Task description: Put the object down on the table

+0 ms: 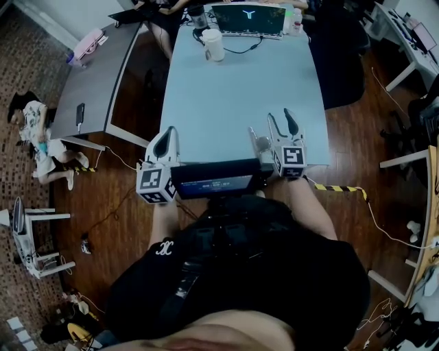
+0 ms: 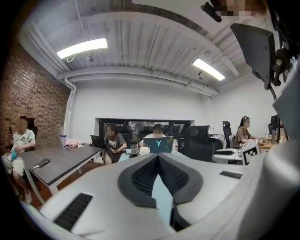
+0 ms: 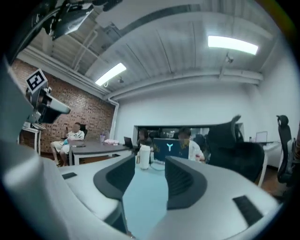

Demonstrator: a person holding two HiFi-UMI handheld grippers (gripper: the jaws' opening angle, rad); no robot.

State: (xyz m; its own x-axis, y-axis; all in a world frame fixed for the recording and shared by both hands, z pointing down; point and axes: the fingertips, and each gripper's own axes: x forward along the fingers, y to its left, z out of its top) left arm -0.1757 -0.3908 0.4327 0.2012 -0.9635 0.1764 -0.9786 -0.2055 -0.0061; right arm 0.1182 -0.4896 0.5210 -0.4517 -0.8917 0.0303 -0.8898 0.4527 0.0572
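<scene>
The right gripper (image 3: 150,160) stands open, its two jaws apart with only bare tabletop showing between them. It points level out over the near edge of the pale blue table (image 1: 226,89). The left gripper (image 2: 158,157) is closed, its jaw tips meeting with nothing held, and it sits off the table's near left corner.

Just left of the right gripper, near the table's front edge, lies a small grey object (image 1: 261,144). It rests on the tabletop, apart from both grippers and too blurred to name.

At the far end of the table stand a white cup (image 1: 213,45) and a laptop (image 1: 248,19). A grey desk (image 1: 89,89) stands to the left.
</scene>
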